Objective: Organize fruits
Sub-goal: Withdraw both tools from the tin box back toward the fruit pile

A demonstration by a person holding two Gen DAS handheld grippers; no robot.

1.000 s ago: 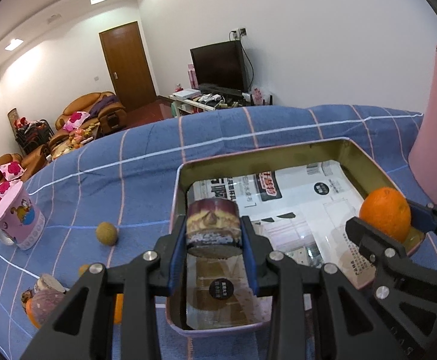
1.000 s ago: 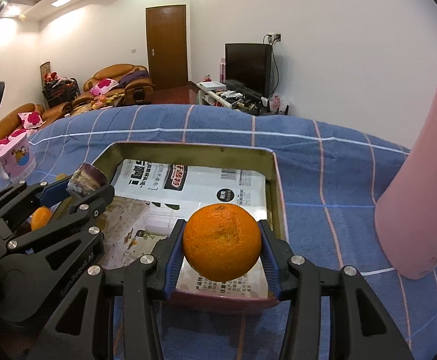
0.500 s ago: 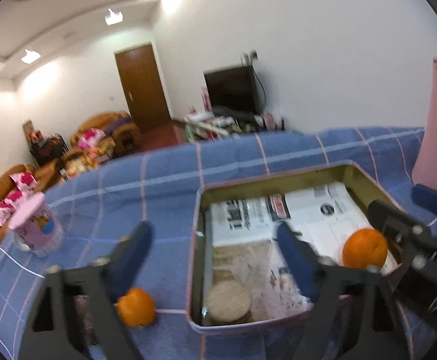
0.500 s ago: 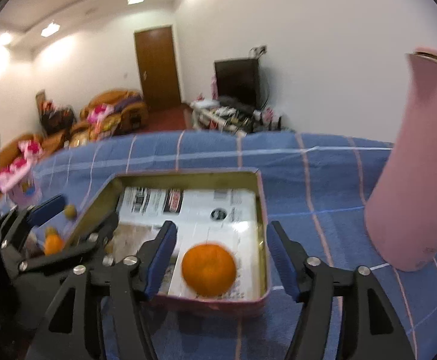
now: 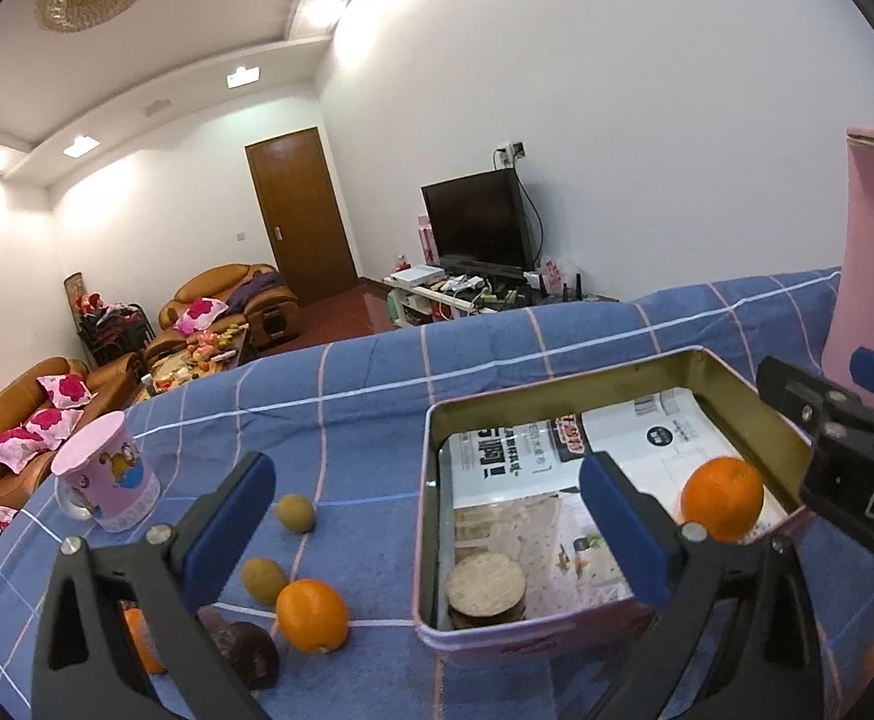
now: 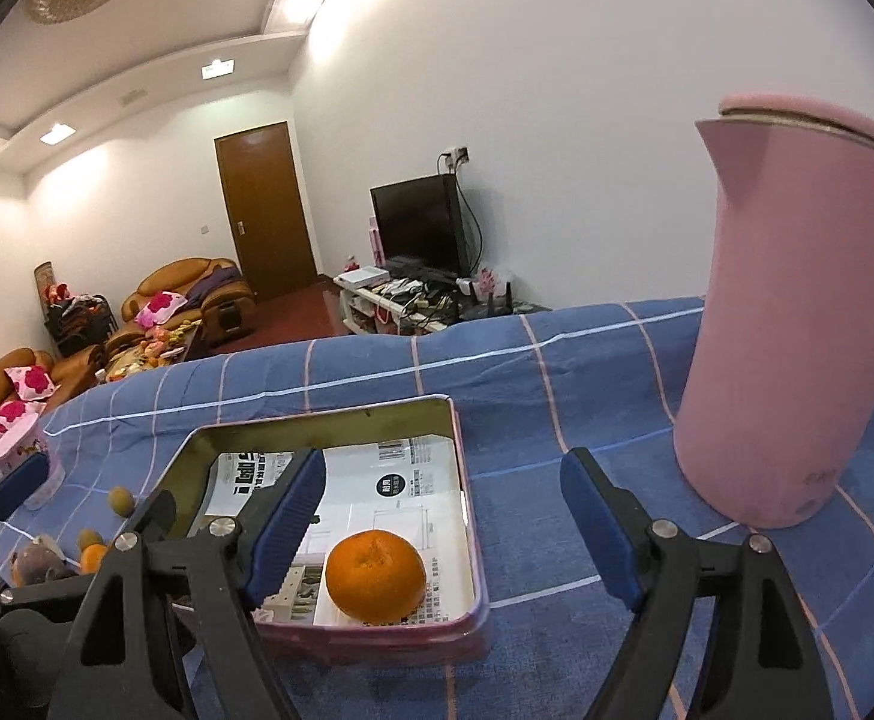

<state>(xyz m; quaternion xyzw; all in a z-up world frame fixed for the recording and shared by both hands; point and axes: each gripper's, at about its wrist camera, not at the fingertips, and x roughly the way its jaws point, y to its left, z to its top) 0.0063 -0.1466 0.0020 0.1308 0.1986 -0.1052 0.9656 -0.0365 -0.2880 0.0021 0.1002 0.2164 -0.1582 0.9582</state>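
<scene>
Both tools hang empty over a blue checked tablecloth, their loads freshly let go. The left tool (image 5: 431, 516) has sprung from a tight grip to its widest; the round brown cake-like piece (image 5: 484, 587) it carried a second ago now sits just beyond its right finger, in the near corner of the pink-rimmed tin tray (image 5: 562, 402). The right tool (image 6: 437, 516), jaws opening with nothing between the pads, has dropped its orange (image 6: 375, 576), which rests in the tray's near end just ahead of its left finger. Two items look sorted, by this reading.

Work remains to the left of the left tool: a second orange (image 5: 312, 615), two small brown-green fruits (image 5: 296, 513) and a dark fruit (image 5: 245, 651) lie loose on the cloth. Farther off stands a pink cartoon cup (image 5: 107, 474); a tall pink jug (image 6: 796, 324) rises beyond the right tool.

Printed paper lines the tray, its large characters too distorted to read. "DAS" shows on the right tool's body.
</scene>
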